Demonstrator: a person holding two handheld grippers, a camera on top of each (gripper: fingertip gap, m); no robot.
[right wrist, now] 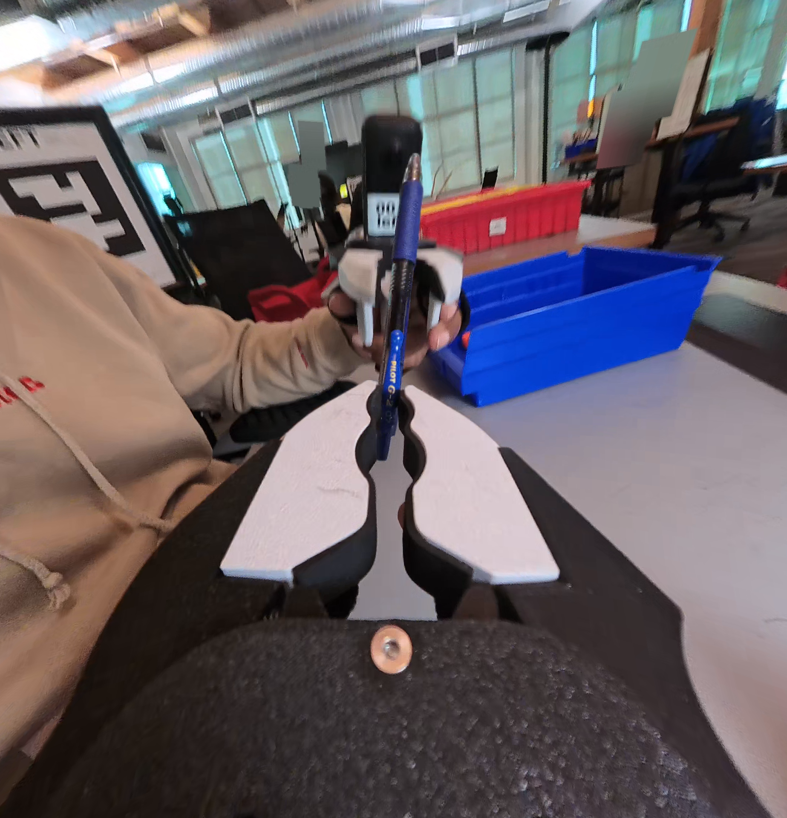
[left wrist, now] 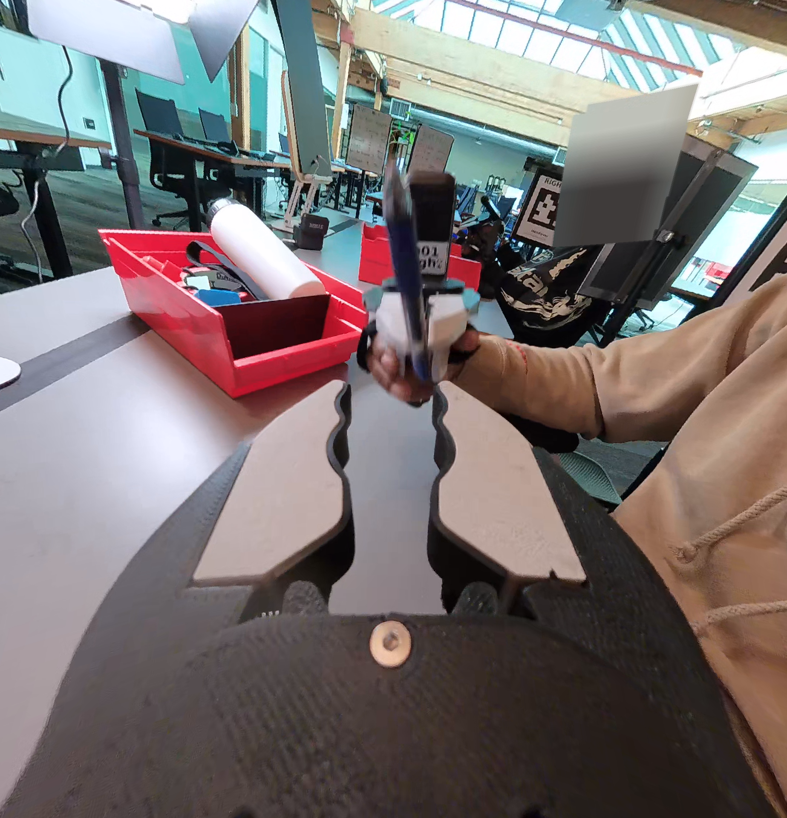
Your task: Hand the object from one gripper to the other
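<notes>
While clamped in right hand-held gripper [right wrist: 389, 409], pen [right wrist: 398, 310] upright.

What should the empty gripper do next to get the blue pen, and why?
Probably the left gripper should ease forward until its open fingers sit on either side of the pen, then close. The right gripper is shut on the pen's lower end, leaving the upper part free, and the left gripper is open, empty and not yet touching it.

Open workspace: exposed pale timber ceiling beams [left wrist: 493, 66] under a bright glazed skylight [left wrist: 537, 31]. Dark-topped desks [left wrist: 205, 148] with black office chairs [left wrist: 161, 133] stand behind the grey surface [left wrist: 95, 464]. Tall teal-tinted windows [right wrist: 449, 115] line the far wall.
</notes>
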